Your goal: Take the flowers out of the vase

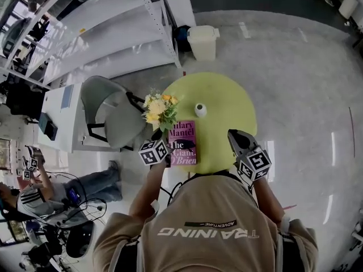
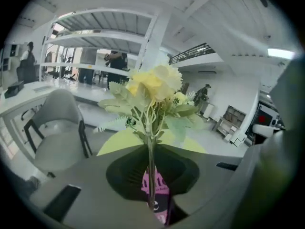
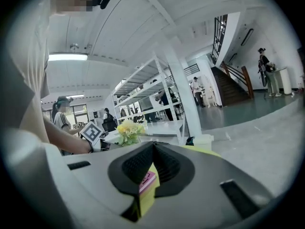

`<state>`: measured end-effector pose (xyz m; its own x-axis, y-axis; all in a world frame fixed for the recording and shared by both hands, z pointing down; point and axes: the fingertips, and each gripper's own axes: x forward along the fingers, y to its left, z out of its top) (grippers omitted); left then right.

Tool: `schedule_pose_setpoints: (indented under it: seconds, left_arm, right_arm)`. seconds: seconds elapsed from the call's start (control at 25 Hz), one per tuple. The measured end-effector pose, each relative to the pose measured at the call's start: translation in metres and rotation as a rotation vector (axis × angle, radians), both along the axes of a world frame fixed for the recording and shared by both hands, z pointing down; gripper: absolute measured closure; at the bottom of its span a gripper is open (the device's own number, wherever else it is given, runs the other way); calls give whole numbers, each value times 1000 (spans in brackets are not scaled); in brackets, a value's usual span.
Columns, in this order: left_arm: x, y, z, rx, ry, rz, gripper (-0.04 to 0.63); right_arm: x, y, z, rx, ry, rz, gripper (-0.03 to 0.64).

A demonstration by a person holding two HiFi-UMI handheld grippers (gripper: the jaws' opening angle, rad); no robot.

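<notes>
A bunch of yellow and white flowers point(image 1: 160, 109) with green leaves stands clear of the small white vase point(image 1: 200, 110), to its left over the round yellow-green table's point(image 1: 229, 103) left edge. My left gripper point(image 1: 159, 134) is shut on the thin stems, with the blooms point(image 2: 152, 87) rising above the jaws in the left gripper view. The vase stands upright near the table's middle, nothing showing in it. My right gripper point(image 1: 233, 134) hangs over the table's near right part, shut and holding nothing. In the right gripper view, the flowers point(image 3: 126, 128) show far off to the left.
A pink book point(image 1: 184, 142) lies flat on the table by the left gripper. A grey chair point(image 1: 110, 112) stands left of the table. Behind it are white shelving point(image 1: 113, 33) and a white bin point(image 1: 203, 41). A person point(image 1: 34, 200) sits at the lower left.
</notes>
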<state>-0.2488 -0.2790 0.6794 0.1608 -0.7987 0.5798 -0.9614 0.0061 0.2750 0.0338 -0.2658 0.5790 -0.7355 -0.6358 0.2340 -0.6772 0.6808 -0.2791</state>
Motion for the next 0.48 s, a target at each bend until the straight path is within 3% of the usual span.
schedule_pose_setpoints:
  seconds: [0.24, 0.48]
  left_arm:
    - [-2, 42, 74, -218, 115, -65, 548]
    - [17, 54, 114, -349, 122, -21, 546]
  right_arm:
    - [-6, 5, 7, -17, 11, -13, 618]
    - [-1, 8, 12, -30, 28, 6, 618]
